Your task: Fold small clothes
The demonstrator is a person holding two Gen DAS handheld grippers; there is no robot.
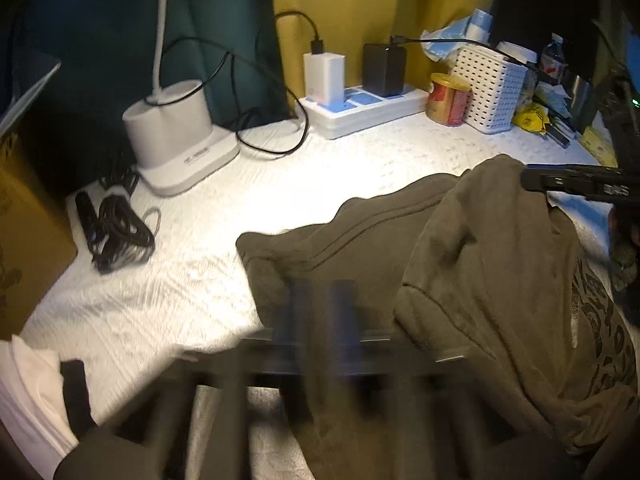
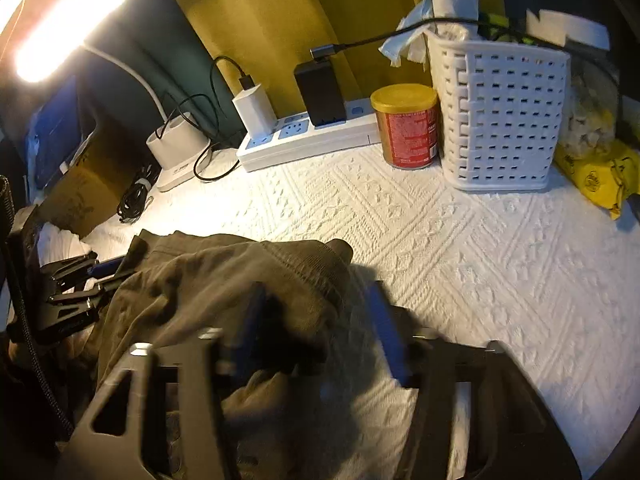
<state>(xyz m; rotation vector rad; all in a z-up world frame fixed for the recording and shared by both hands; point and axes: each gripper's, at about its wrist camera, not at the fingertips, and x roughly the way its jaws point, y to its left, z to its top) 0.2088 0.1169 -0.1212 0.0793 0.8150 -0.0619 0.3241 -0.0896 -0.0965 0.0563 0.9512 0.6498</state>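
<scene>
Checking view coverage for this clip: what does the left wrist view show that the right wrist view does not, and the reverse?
Only the left wrist view shows the printed pattern on the olive garment and the white cloth at lower left. Only the right wrist view shows the lit lamp head and the basket's full front. Both share the garment, the lamp base, power strip, red can, coiled cable and white textured cover.

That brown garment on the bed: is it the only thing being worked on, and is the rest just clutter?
In the job:
brown garment
left gripper
right gripper

Just lying about:
desk lamp
power strip
red tin
white basket
cable bundle
</scene>
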